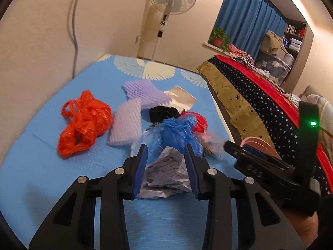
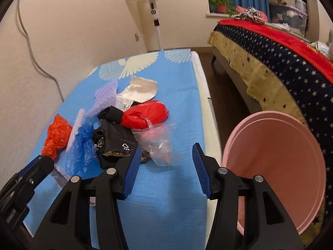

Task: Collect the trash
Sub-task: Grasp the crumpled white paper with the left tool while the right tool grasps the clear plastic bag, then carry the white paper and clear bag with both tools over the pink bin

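Observation:
On the blue table cloth (image 1: 41, 166) lies a heap of trash. My left gripper (image 1: 165, 148) is shut on a crumpled sheet of printed paper (image 1: 166, 173), with both blue pads against its sides. Past it lie blue plastic film (image 1: 177, 133), an orange bag (image 1: 83, 125) and purple foam nets (image 1: 124, 125). My right gripper (image 2: 166, 146) stands open over the cloth with nothing gripped. A clear plastic bag (image 2: 158, 145) lies just ahead of its left fingertip. A black packet (image 2: 116, 143) and a red bag (image 2: 145, 114) lie behind.
A pink bucket (image 2: 276, 166) stands on the floor right of the table, tilted toward me, against the star-patterned bedspread (image 2: 281, 73). A standing fan (image 2: 152, 4) and a cable on the wall (image 2: 31, 52) are behind the table. A silver wrapper (image 2: 141, 89) lies farther back.

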The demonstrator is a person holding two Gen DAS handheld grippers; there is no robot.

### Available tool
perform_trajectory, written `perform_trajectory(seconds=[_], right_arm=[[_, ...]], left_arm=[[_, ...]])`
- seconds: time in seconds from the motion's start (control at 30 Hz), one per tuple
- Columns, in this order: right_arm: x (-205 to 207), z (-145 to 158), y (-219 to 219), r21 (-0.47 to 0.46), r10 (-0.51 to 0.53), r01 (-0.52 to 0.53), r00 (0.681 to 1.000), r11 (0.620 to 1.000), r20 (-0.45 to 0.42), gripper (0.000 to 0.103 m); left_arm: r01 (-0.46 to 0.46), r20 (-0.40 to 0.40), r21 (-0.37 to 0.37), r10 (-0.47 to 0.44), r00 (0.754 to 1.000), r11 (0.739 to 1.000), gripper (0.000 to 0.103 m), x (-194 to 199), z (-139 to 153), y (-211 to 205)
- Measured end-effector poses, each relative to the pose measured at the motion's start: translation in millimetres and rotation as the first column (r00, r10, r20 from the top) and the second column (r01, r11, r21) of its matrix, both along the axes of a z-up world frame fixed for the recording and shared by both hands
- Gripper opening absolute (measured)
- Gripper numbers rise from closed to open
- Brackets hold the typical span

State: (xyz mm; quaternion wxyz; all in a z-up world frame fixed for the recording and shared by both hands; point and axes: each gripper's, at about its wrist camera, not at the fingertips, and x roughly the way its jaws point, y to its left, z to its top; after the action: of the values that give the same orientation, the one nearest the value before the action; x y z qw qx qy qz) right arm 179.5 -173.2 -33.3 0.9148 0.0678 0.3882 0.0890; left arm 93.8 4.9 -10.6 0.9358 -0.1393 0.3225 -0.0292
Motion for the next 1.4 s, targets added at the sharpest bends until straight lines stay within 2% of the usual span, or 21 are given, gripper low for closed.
perform_trajectory(seconds=[0.1,0.17,0.2,0.27,0.33,0.37,0.5,0.67,0.87,1.23,1.4], right_arm=[[6,-8,3,0.008,0.008,-0.007,1.000,1.000,-0.023,0.049],[9,-11,5,0.009,0.016,-0.016,0.999,1.000,-0.035,0.035],[10,-12,6,0.014,0.023,-0.022,0.999,1.000,-0.040,0.033],[9,-12,7,0.032,0.037,-0.036,0.998,0.999,-0.048,0.020],[6,-10,9,0.028,0.048,-0.047,0.998,0.998,-0.043,0.018],[5,-8,10,0.028,0.053,-0.052,0.998,0.998,-0.042,0.016],[-4,2,9,0.029,0.059,-0.058,0.998,0.998,-0.027,0.014],[-17,17,3,0.031,0.048,-0.048,0.999,0.998,-0.001,0.013],[-43,39,-1,-0.013,0.041,-0.041,0.997,0.999,0.065,0.013],[-89,75,-40,-0.015,-0.027,0.029,0.990,0.999,0.141,0.013],[-104,88,-49,-0.031,-0.017,0.023,0.984,0.999,0.175,0.013]], left_arm=[[0.006,-0.001,-0.004,-0.006,1.000,1.000,0.034,1,0,0],[0.015,-0.012,-0.018,-0.015,1.000,1.000,0.027,3,-1,1],[0.019,-0.017,-0.021,-0.020,1.000,1.000,0.024,4,-2,0],[0.027,-0.021,-0.030,-0.027,0.999,0.999,0.018,4,-2,0],[0.033,-0.027,-0.027,-0.034,0.999,0.999,0.008,4,-2,0],[0.034,-0.030,-0.025,-0.035,0.999,0.999,0.006,4,-2,1],[0.040,-0.018,-0.026,-0.040,0.999,0.999,0.001,1,2,3],[0.040,0.010,-0.024,-0.040,0.999,0.999,0.001,-9,12,5],[0.059,0.064,-0.036,-0.057,0.996,0.998,0.000,-26,26,3],[0.088,0.151,-0.031,-0.083,0.985,0.996,0.000,-51,53,-3],[0.098,0.193,-0.002,-0.096,0.976,0.995,0.000,-61,66,-10]])
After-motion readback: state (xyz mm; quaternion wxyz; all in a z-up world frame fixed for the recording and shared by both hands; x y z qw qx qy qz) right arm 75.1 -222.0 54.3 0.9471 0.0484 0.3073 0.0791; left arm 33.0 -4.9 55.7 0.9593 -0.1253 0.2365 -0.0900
